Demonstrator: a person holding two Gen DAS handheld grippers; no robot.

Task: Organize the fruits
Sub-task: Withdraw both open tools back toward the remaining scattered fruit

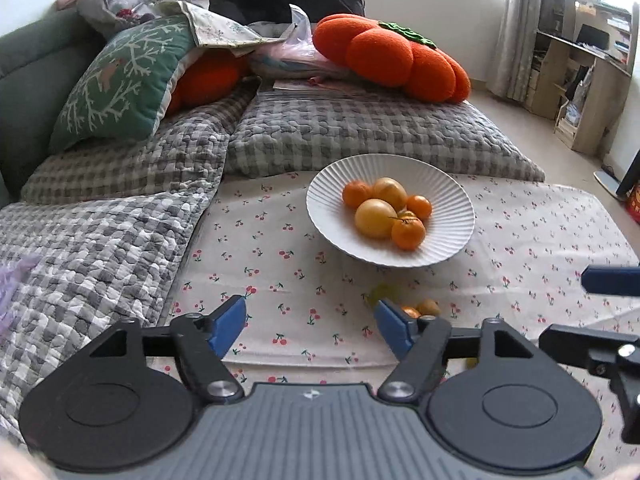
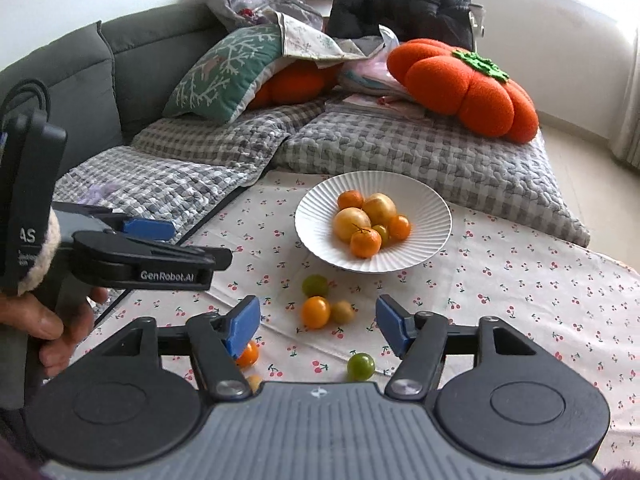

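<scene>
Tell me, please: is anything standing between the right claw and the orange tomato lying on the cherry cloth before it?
Nothing visible does. The right claw is open, and the orange tomato lies on bare cloth just ahead of it. A smaller yellowish fruit sits right beside it.

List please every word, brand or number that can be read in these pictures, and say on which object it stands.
"GenRobot.AI": on the black side of the left claw, right wrist view.
"AS": end of a cut-off word on the black device above that hand; the smaller print beneath is too blurred to read.
Nothing else is readable.
</scene>
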